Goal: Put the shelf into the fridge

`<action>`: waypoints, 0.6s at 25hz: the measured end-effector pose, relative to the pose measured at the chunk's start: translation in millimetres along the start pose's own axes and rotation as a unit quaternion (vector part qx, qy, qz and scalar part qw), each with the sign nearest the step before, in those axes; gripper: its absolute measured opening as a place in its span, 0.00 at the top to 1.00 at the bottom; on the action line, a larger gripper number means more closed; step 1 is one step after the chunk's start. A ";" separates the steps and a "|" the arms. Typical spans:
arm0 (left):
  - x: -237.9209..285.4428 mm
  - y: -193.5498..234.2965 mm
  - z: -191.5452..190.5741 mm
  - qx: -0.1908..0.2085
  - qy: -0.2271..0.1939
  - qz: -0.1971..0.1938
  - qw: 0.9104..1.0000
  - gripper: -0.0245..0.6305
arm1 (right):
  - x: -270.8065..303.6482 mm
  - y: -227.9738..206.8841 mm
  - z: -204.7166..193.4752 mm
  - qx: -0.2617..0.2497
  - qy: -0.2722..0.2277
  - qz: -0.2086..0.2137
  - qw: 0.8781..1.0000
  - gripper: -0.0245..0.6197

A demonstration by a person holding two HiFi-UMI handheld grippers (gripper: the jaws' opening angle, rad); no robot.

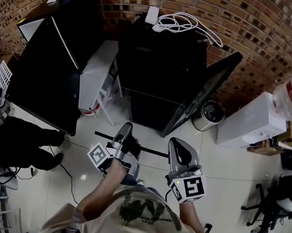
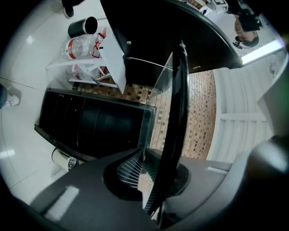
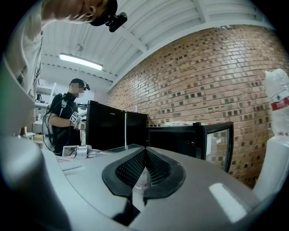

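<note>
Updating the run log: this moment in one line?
phase: carry | left gripper: shut on shelf | right gripper: shut on shelf | fridge: open, ahead

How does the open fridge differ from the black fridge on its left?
The open fridge has its door swung wide; the left fridge is shut. The open fridge's door is glass-paned; the left fridge's front is solid black. Both are black.
</note>
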State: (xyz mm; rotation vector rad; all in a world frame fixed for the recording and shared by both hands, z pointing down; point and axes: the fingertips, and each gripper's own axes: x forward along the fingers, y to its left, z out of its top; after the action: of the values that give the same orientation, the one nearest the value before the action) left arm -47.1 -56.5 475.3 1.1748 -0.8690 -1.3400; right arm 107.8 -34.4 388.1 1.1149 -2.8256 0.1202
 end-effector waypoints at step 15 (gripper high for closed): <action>76.2 18.5 33.7 -0.008 0.009 0.007 1.000 0.93 | 71.1 -40.3 9.6 -0.003 0.019 -0.013 1.000 0.96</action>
State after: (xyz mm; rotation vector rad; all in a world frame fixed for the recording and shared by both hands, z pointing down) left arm -67.8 -138.2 488.9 1.1651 -0.8506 -1.3195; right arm 83.1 -113.0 388.8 1.1351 -2.7760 0.1277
